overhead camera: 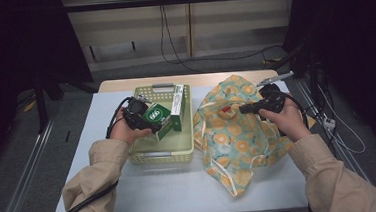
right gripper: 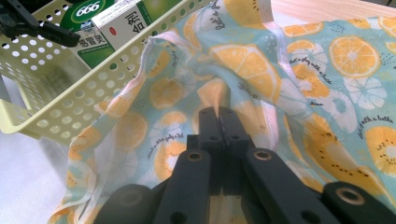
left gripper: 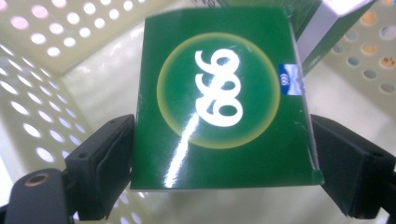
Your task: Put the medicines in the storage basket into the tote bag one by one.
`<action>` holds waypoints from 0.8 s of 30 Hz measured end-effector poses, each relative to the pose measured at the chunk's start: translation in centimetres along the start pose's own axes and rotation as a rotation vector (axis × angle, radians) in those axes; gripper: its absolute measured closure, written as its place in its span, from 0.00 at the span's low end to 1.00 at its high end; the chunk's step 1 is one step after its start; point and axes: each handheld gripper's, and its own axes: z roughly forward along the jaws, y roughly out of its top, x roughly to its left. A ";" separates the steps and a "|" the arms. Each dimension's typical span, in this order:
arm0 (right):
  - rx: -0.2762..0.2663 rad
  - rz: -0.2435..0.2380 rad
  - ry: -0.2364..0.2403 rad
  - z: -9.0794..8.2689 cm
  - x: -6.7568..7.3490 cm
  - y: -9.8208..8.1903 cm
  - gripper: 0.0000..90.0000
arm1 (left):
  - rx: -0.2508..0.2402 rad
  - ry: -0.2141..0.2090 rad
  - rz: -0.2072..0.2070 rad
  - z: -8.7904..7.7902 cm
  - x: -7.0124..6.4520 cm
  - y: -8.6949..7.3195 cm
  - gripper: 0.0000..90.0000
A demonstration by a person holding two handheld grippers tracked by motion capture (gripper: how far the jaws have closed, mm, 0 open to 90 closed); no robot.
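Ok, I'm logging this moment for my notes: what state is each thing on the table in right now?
green box: clamped between the left gripper's jaws, inside the basket.
white and green box: standing in the basket, leaning behind the green box.
basket: upright on the table, open top.
fruit-print cloth bag: crumpled beside the basket, a fold pinched.
left gripper: shut on the box.
right gripper: shut on the bag's fabric.
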 end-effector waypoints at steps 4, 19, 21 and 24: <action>0.006 -0.003 -0.002 0.2 0.2 0.0 1.00 | -0.007 -0.017 -0.013 0.0 0.1 -0.2 0.16; -0.009 0.006 -0.007 -0.1 0.1 0.1 1.00 | -0.040 -0.054 -0.016 -3.0 -0.2 0.3 0.19; -0.012 0.007 -0.010 -0.2 0.0 0.0 1.00 | -0.058 -0.059 -0.025 -3.8 -0.3 0.5 0.19; -0.016 0.016 -0.012 -0.4 -0.1 0.0 1.00 | -0.089 -0.053 -0.027 -5.2 -0.6 1.1 0.19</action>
